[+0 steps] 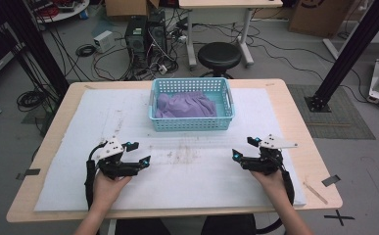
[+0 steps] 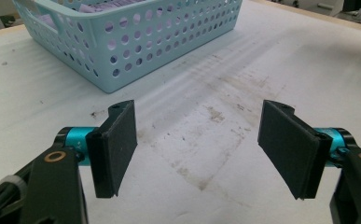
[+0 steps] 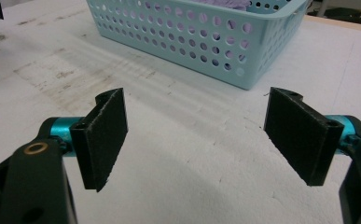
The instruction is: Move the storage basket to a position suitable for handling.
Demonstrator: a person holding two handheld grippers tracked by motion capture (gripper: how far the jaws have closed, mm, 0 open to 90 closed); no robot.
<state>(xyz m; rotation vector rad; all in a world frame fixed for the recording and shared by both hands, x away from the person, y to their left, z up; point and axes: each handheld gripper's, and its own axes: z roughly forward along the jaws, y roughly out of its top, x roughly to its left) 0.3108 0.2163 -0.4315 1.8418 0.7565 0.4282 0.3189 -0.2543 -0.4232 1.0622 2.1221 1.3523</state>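
High view: the left gripper (image 1: 139, 153) sits in the lower left of the frame and the right gripper (image 1: 243, 148) in the lower right, each held by a hand entering from the bottom edge, both low over the white mat (image 1: 192, 171) that covers the table (image 1: 295, 132). Both point inward and slightly up-frame, well apart from each other. The light blue basket (image 1: 192, 124) stands in the upper centre of the frame, on the mat, with a purple cloth (image 1: 184, 105) bunched inside it; the cloth appears to lie wholly below the rim, though the folds are hard to read at this size. Left gripper view: jaws spread wide, nothing between them, stained mat beneath; the basket (image 2: 122, 42) fills the upper left. Right gripper view: jaws likewise wide apart and empty; the basket (image 3: 201, 37) sits at upper centre, purple cloth (image 3: 225, 3) just visible at its top. Neither gripper touches the basket.
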